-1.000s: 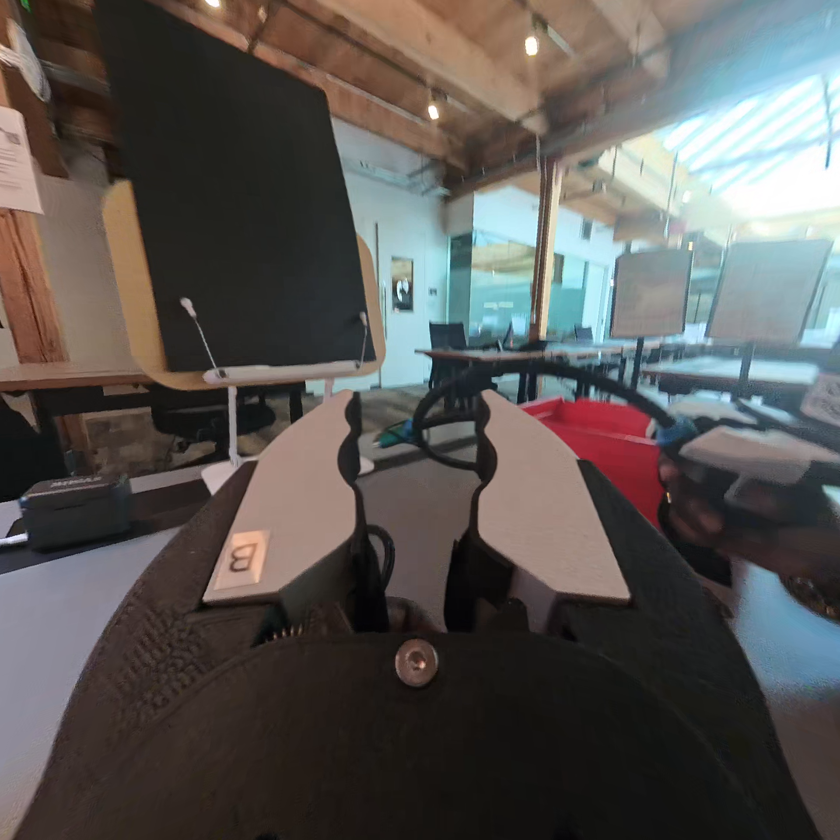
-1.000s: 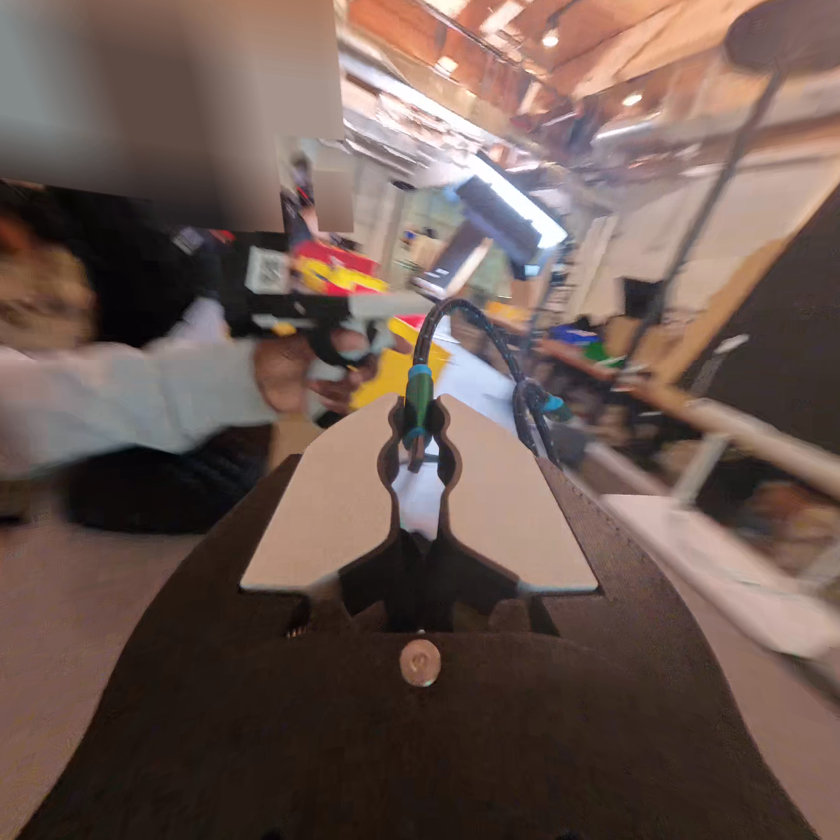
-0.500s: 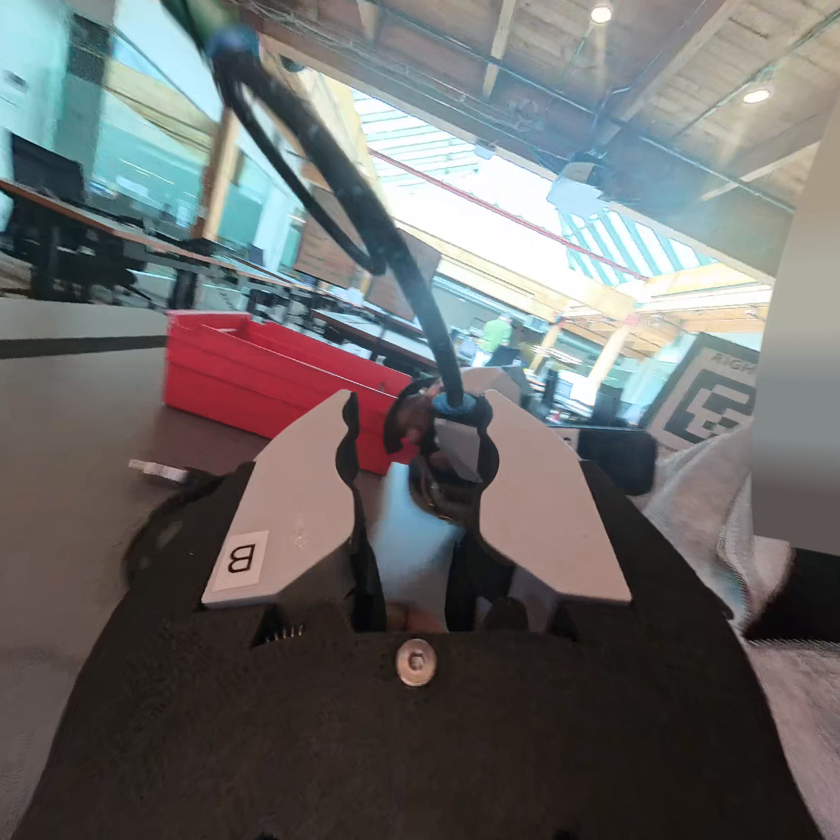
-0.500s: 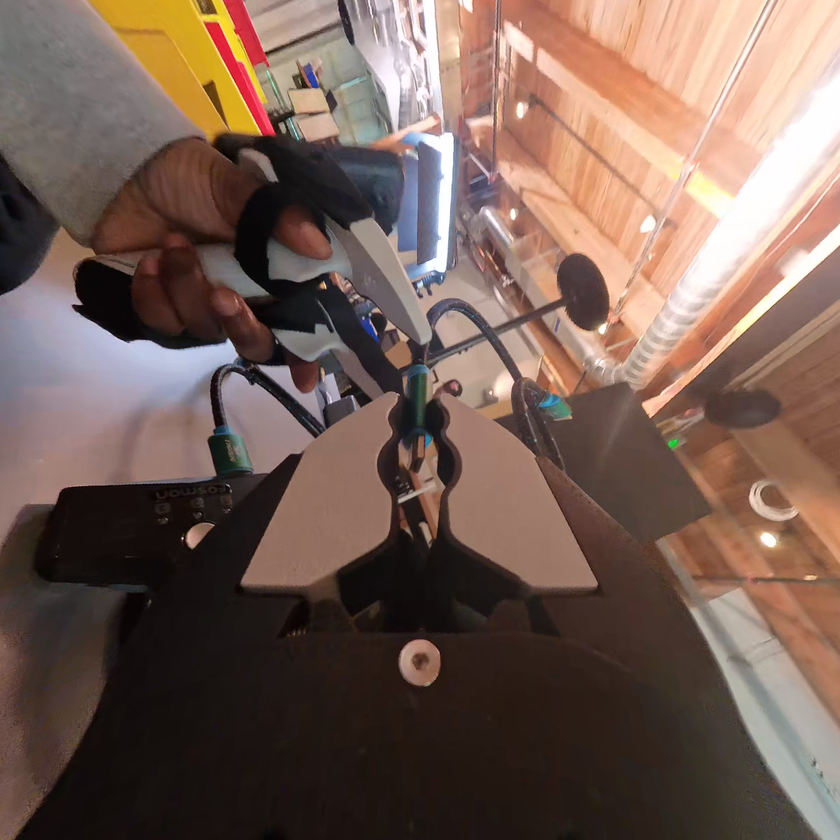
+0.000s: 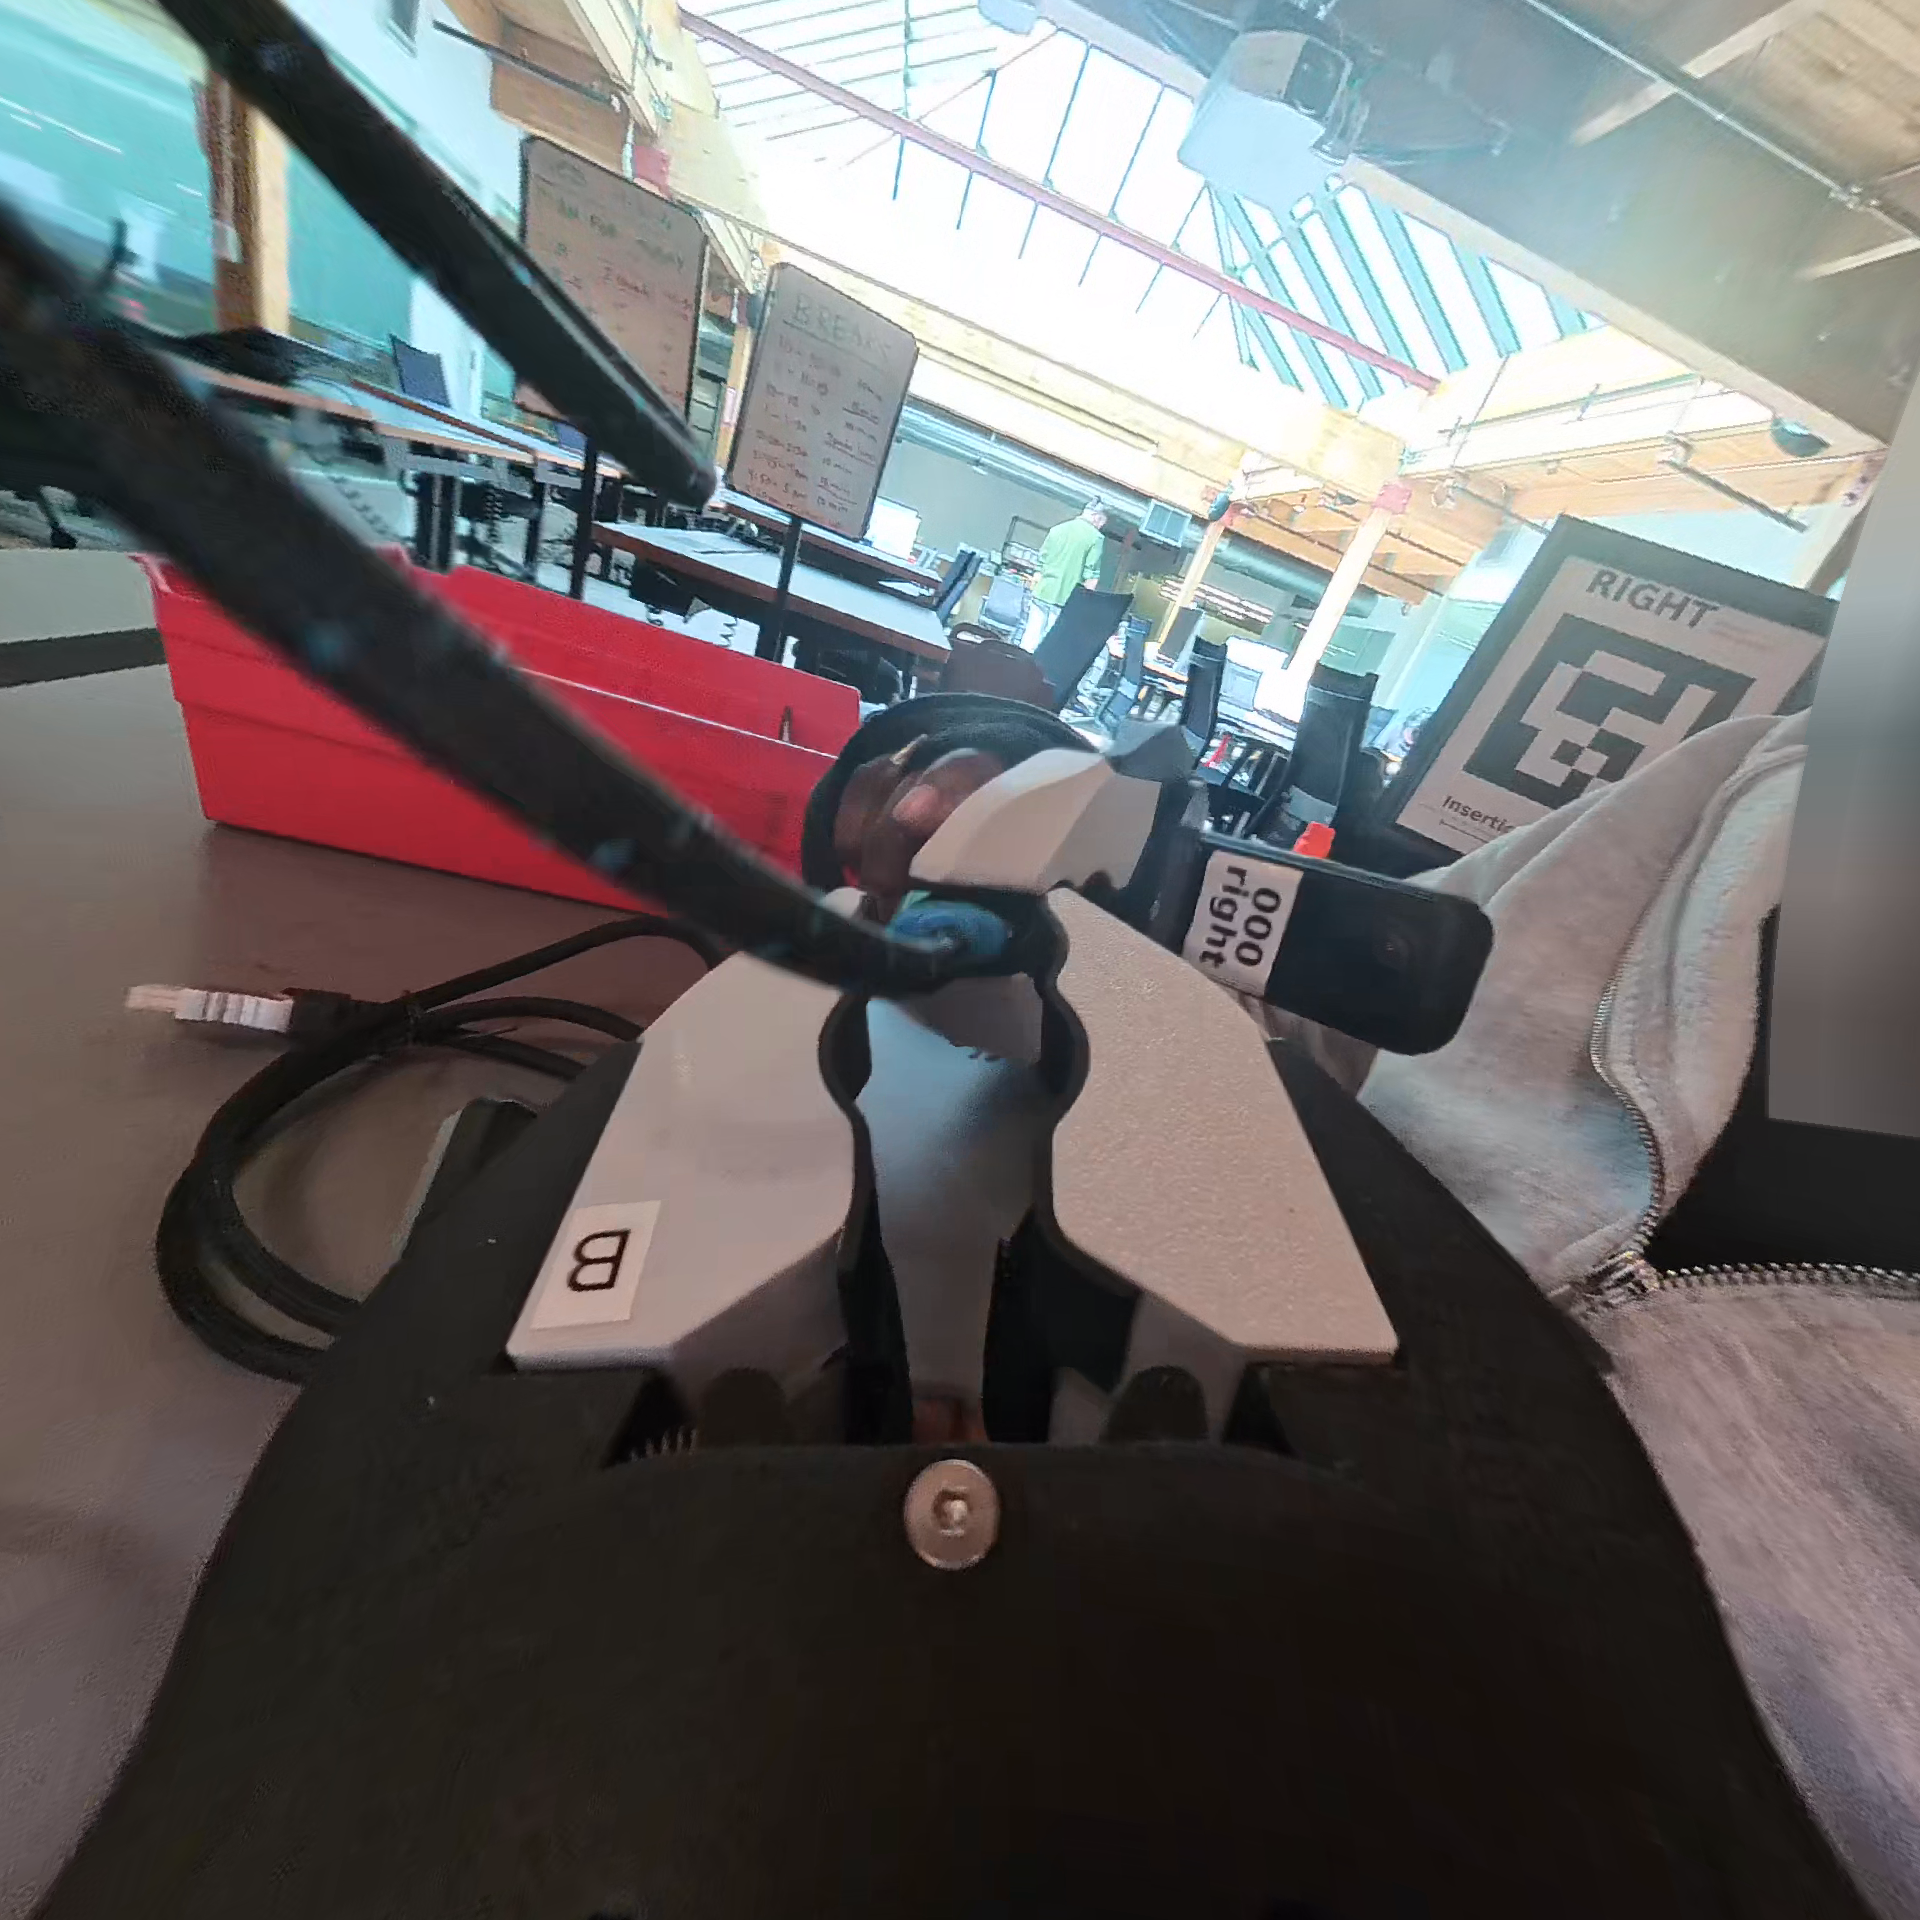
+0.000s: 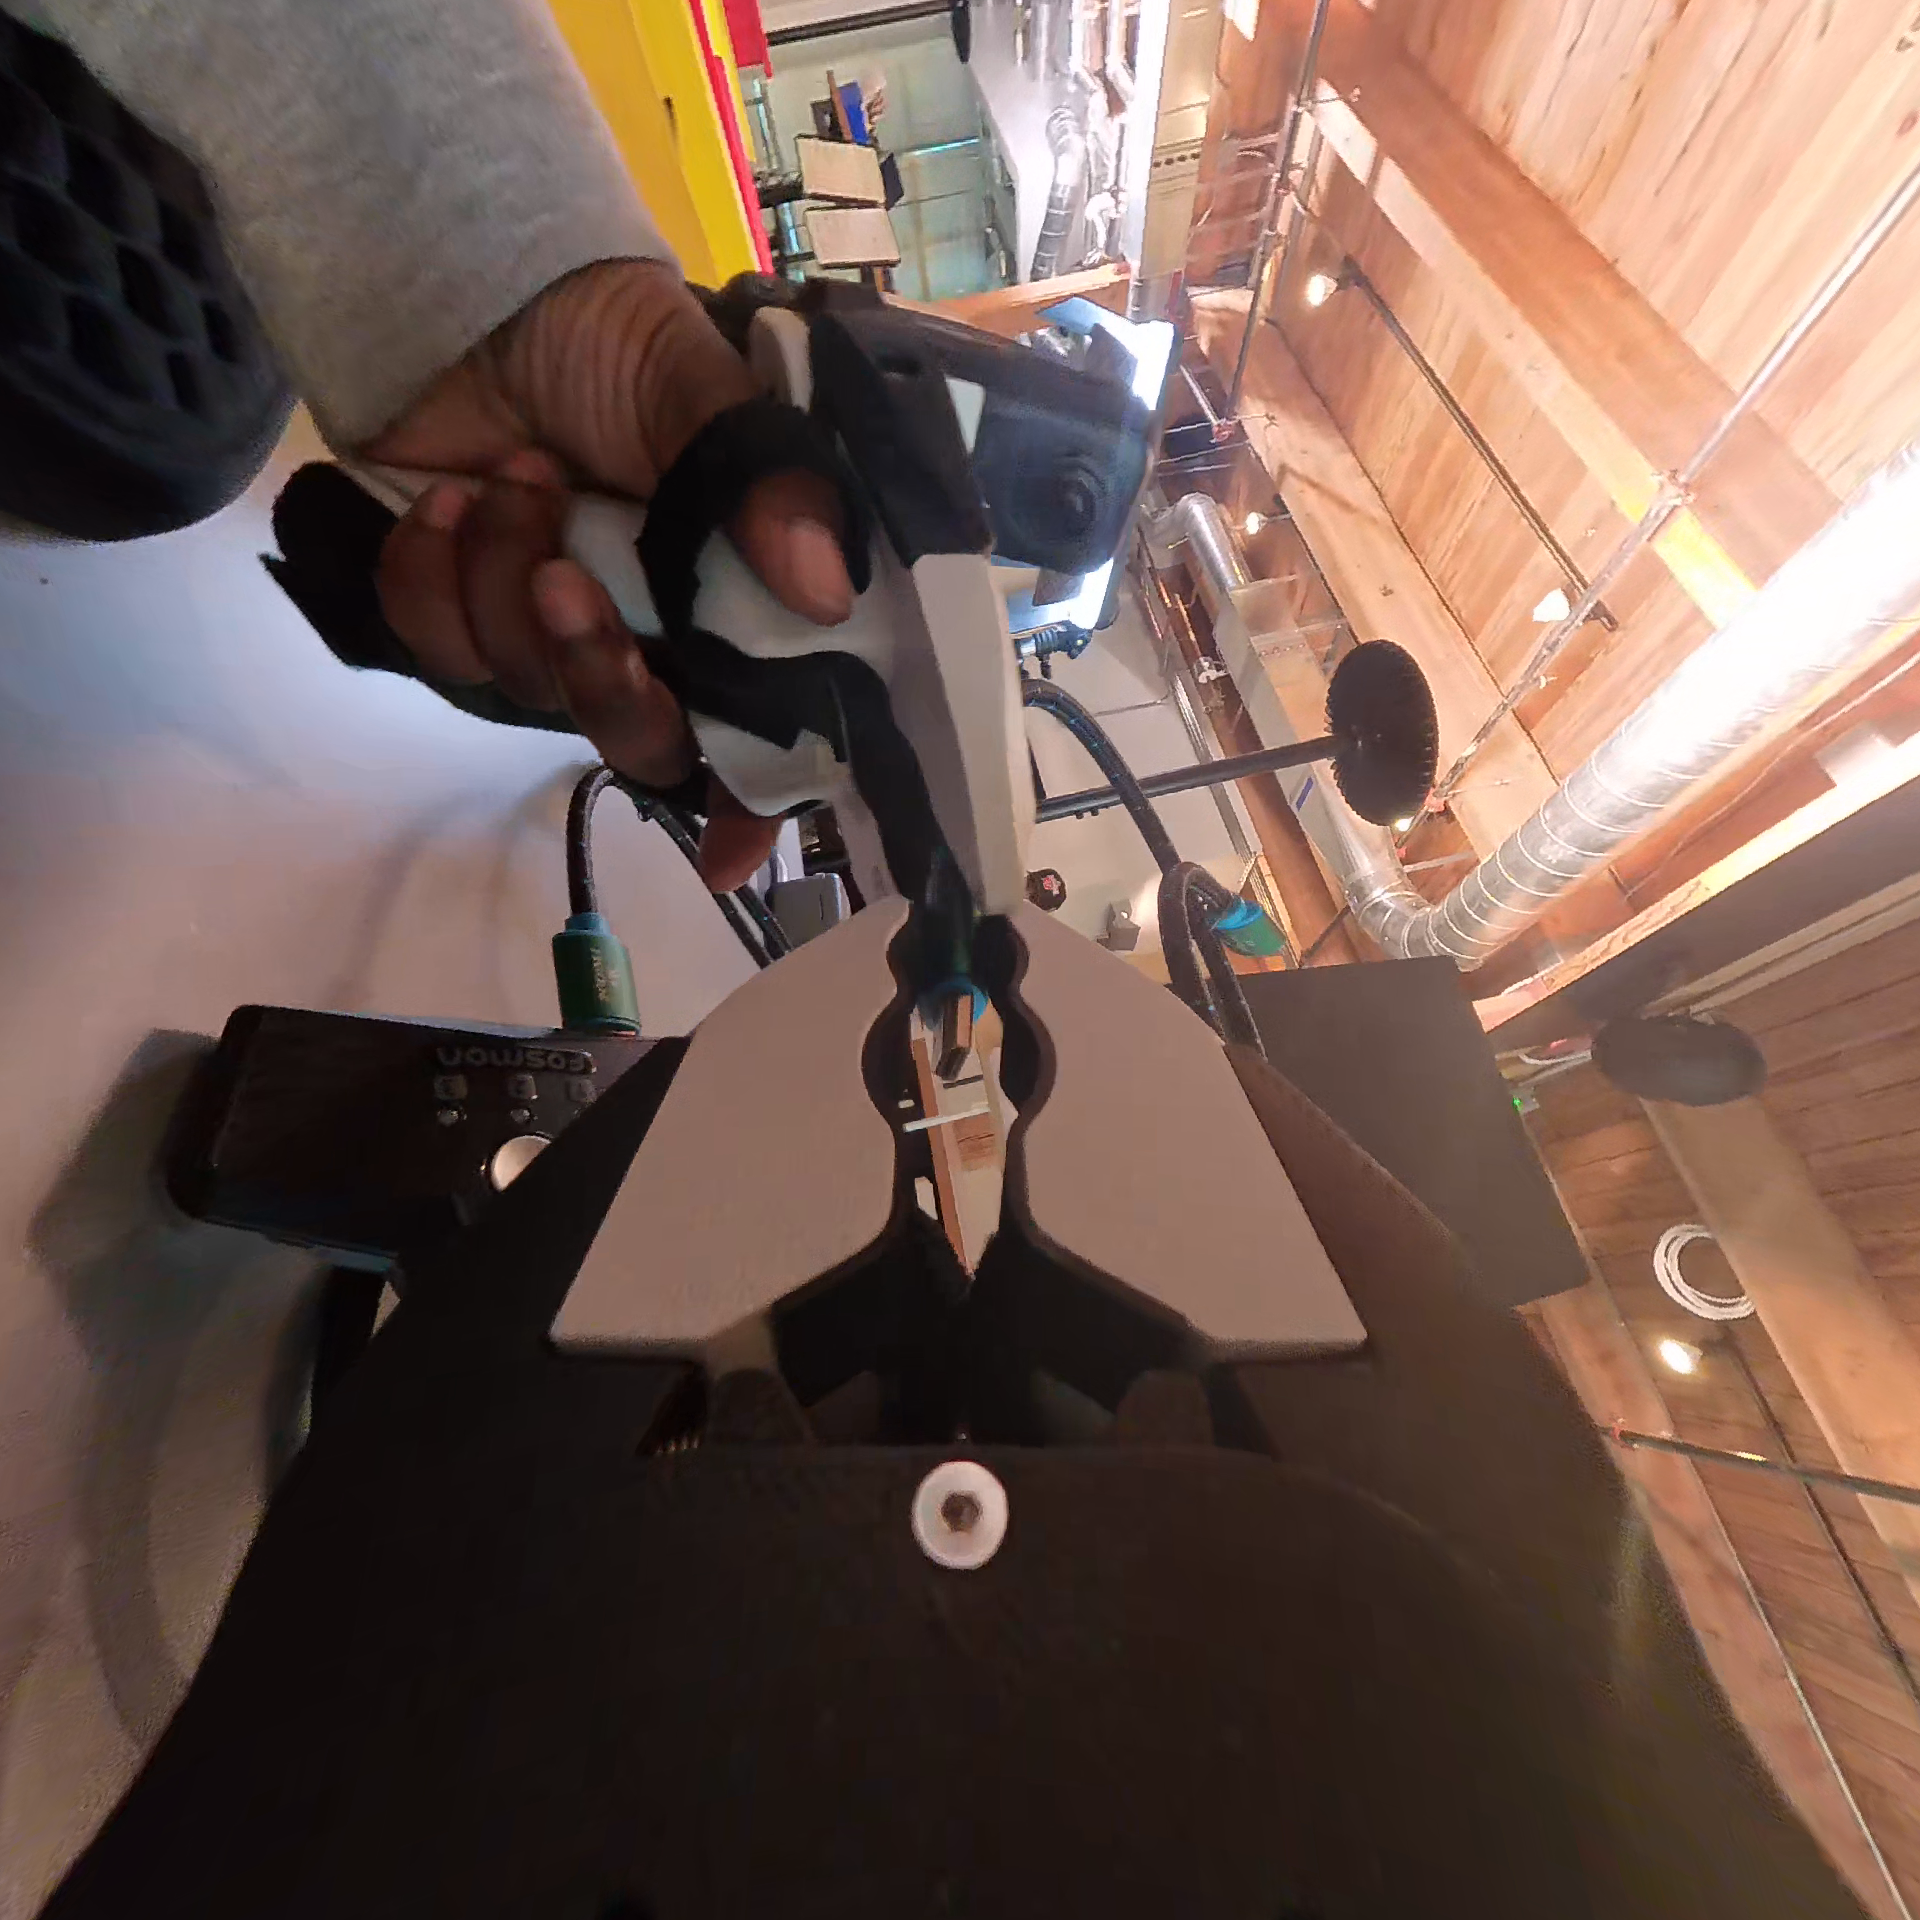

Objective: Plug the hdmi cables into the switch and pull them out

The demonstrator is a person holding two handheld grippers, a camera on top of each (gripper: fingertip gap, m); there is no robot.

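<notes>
In the left wrist view a dark matte tabletop [image 5: 125,1060] ran under a skylit open office with timber beams, a red plastic bin [image 5: 343,769] behind a coiled black cord [image 5: 312,1122]. The left gripper [image 5: 951,982], grey fingers textured and scalloped, had its jaws about a blue-collared HDMI plug [image 5: 951,930] whose braided black cable [image 5: 416,665] rose left; whether they pressed it I could not tell. The right wrist view was rolled sideways, over a pale surface [image 6: 208,831] and plank ceiling. The right gripper [image 6: 956,997] clamped a green-sleeved plug [image 6: 951,1013]. Beside it lay the black boxy switch [image 6: 395,1122], one green plug [image 6: 592,982] seated in it.
</notes>
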